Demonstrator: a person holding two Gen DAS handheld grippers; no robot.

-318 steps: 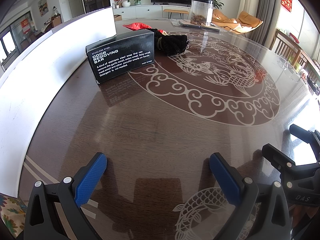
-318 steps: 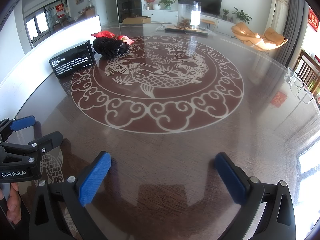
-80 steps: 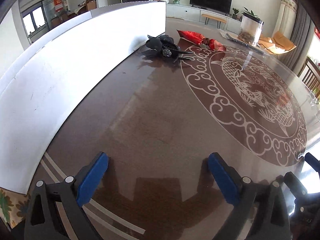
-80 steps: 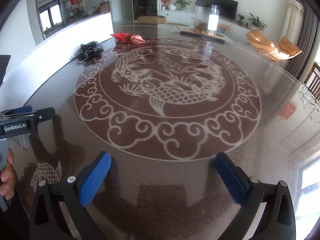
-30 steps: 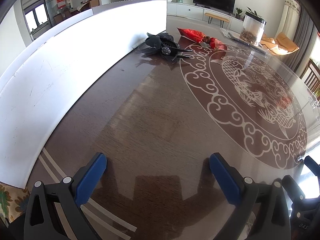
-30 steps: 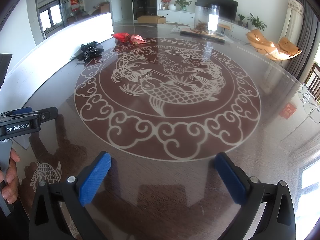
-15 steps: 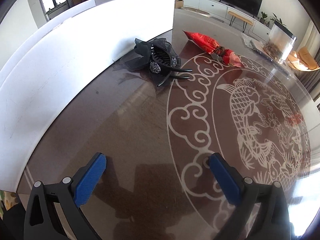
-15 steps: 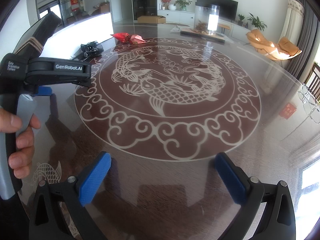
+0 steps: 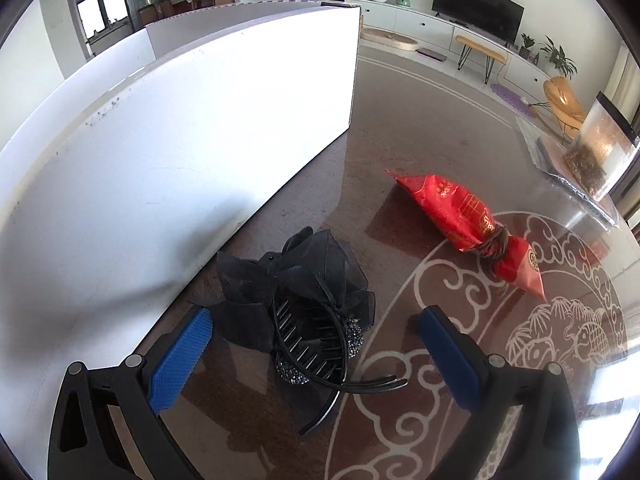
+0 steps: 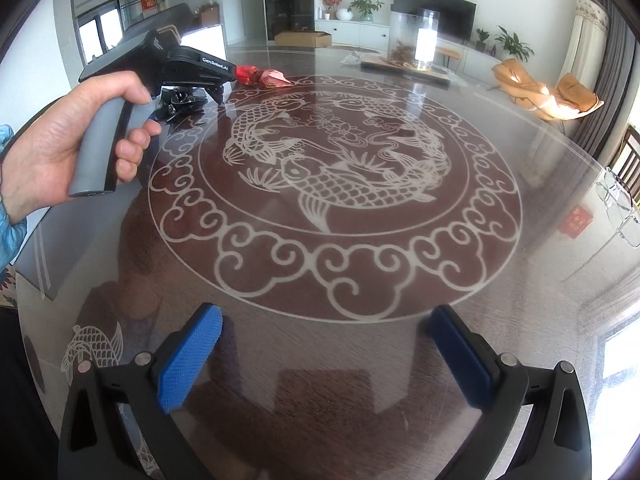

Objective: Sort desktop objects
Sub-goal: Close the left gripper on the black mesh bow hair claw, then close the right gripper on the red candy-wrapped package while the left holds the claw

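A black hair claw clip with a gauze bow [image 9: 308,312] lies on the dark glass table [image 9: 360,152], close to the white box wall. My left gripper [image 9: 316,348] is open and straddles the clip, blue pads on either side and not touching it. Just beyond lies a red tied snack packet [image 9: 464,220]. In the right wrist view the clip [image 10: 184,104] sits under the left tool, held by a hand [image 10: 52,148], with the red packet [image 10: 264,76] behind. My right gripper [image 10: 324,344] stands open over bare table near the front edge, holding nothing.
A long white box [image 9: 168,160] runs along the table's left side. A clear jar on a tray [image 10: 412,44] stands at the far side, and glasses [image 10: 620,208] lie at the right rim. A fish pattern [image 10: 336,176] fills the table's middle.
My left gripper has advanced across the table to the hair clip, which now lies between its open fingers. The black box seen earlier is gone. The right gripper has stayed put.
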